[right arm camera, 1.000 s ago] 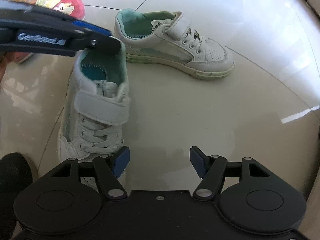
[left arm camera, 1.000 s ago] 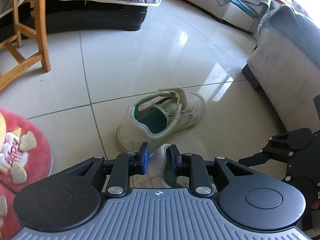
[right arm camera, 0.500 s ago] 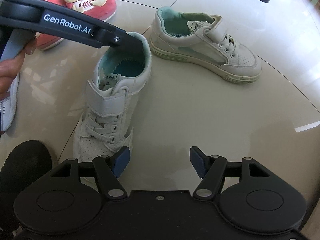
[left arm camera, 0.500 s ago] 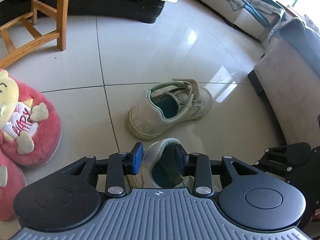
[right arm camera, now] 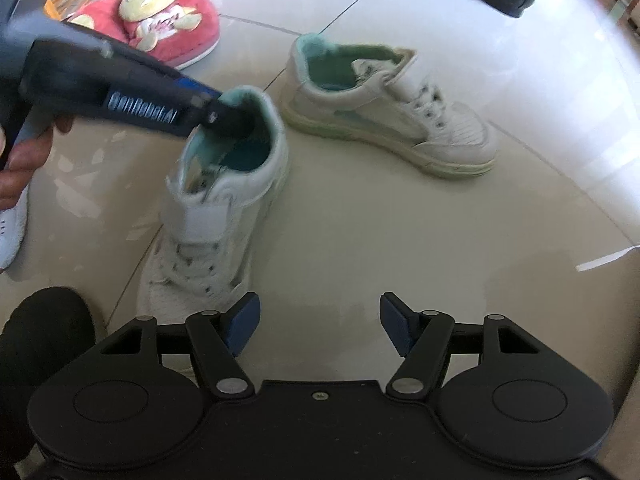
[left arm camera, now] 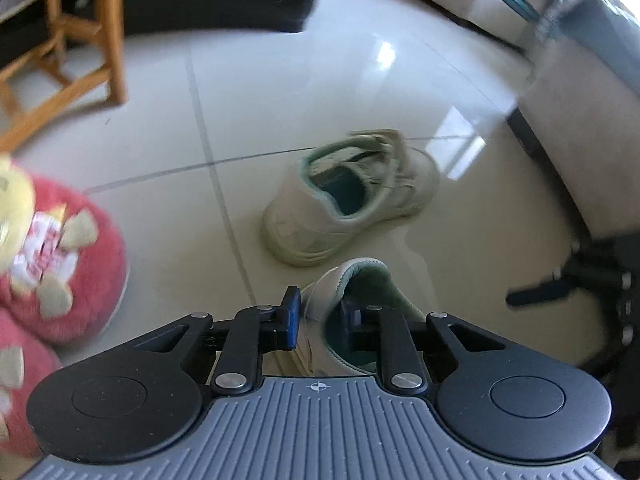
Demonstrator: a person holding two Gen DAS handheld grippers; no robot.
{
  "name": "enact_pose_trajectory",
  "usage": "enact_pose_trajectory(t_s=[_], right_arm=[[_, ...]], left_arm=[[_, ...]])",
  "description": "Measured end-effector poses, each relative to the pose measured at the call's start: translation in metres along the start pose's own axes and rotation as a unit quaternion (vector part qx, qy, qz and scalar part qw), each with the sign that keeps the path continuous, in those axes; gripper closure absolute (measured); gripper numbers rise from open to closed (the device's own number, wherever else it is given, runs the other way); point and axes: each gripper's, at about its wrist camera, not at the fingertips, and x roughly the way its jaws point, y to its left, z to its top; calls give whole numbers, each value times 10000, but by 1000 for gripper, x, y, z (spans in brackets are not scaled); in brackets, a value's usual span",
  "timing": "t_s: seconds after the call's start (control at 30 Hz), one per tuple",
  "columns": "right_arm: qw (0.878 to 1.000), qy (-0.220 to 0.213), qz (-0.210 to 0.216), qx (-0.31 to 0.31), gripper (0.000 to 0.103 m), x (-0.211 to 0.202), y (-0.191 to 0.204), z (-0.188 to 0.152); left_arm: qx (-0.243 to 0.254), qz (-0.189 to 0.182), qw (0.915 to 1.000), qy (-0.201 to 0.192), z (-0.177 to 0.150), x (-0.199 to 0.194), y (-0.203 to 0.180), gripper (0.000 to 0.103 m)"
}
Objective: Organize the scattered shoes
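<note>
Right wrist view, upper left: red plush slipper [right arm camera: 160, 28] on the tiled floor [right arm camera: 400, 220]. Left hand-held gripper [left arm camera: 318, 314] enters from the left, jaws closing on the heel collar of the near white shoe [right arm camera: 216, 216], one finger inside. Second white shoe [right arm camera: 392, 108] lies upper right, near but apart. Right hand-held gripper [right arm camera: 320, 322], bottom centre, jaws apart, nothing between.

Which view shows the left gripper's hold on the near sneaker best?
The right wrist view: the left gripper shows side-on at the near sneaker heel collar. The left wrist view shows only the collar between its closing jaws, one finger outside, one inside.
</note>
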Motion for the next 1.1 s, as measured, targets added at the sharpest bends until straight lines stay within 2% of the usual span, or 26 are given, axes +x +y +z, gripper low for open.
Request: enact_pose_trajectory(t_s=[0.2,0.27,0.33,0.43,0.57,0.77,0.93,1.07,1.1], right_arm=[[9994,-259,-205,132,35,-14,-18,3],[9990,-320,-216,236,36,-18,-25,3],[9988,-342,-208,273,36,-19,-28,3],[9987,-395,-107,302,37,-18,-29,3],[9984,-525,78,198,39,-21,-25,8],[9981,-585,174,4,40,-18,-17,23],[9982,-504,150,-292,41,-6,-6,34],[9981,-415,107,-436,51,5,-2,40],[9982,-384,84,-454,58,9,-1,41]], left_arm=[[789,-450,9959,53,-1,8,-30,83],[855,-568,9946,134,-1,12,-36,78],[700,-608,9956,128,0,10,-33,75],[278,-611,9977,-41,0,-8,-18,59],[27,-611,9981,-106,-9,-29,0,53],[81,-952,9949,325,-34,-53,3,43],[246,-1125,9904,771,-57,-51,-12,38],[37,-1128,9879,1061,-68,-39,-14,38],[6,-1126,9875,1101,-68,-37,-14,38]])
